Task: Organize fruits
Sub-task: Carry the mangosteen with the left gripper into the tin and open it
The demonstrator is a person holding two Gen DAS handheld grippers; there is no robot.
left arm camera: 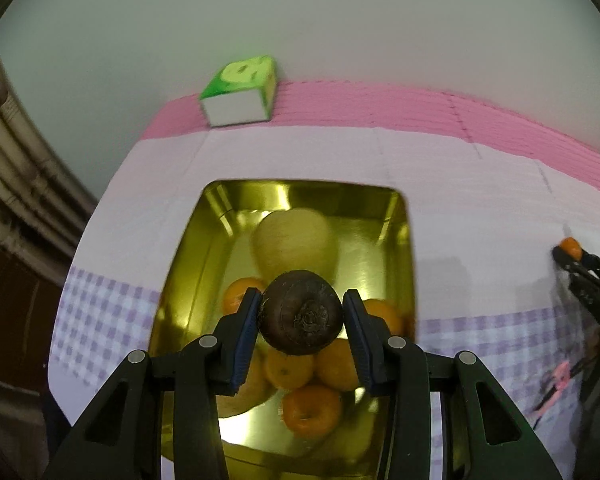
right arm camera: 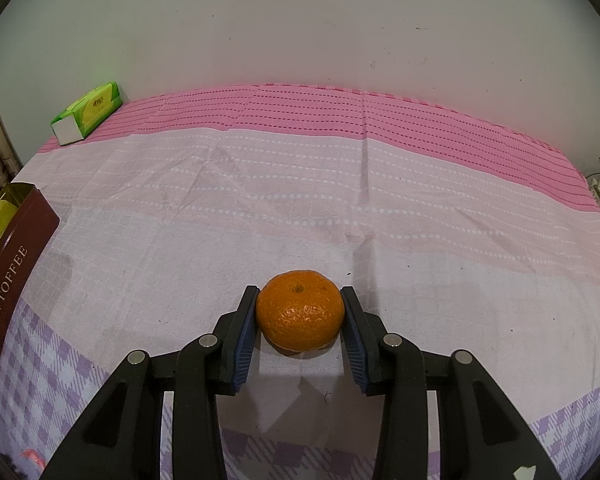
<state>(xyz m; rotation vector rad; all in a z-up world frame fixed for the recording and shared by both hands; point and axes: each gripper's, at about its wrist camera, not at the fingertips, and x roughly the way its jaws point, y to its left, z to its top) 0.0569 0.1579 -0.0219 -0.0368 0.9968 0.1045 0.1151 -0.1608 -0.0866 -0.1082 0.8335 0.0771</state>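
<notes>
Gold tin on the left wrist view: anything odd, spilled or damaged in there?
Nothing stands out. The gold tin holds oranges and a pale fruit, none spilled; the left gripper holds a dark fruit above it.

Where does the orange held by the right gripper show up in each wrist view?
Left wrist view: the orange sits at the far right edge, small, at the tip of the right gripper.
Right wrist view: it fills the lower centre, clamped between the pads.
Shared landmark: the green tissue pack on the pink stripe.
</notes>
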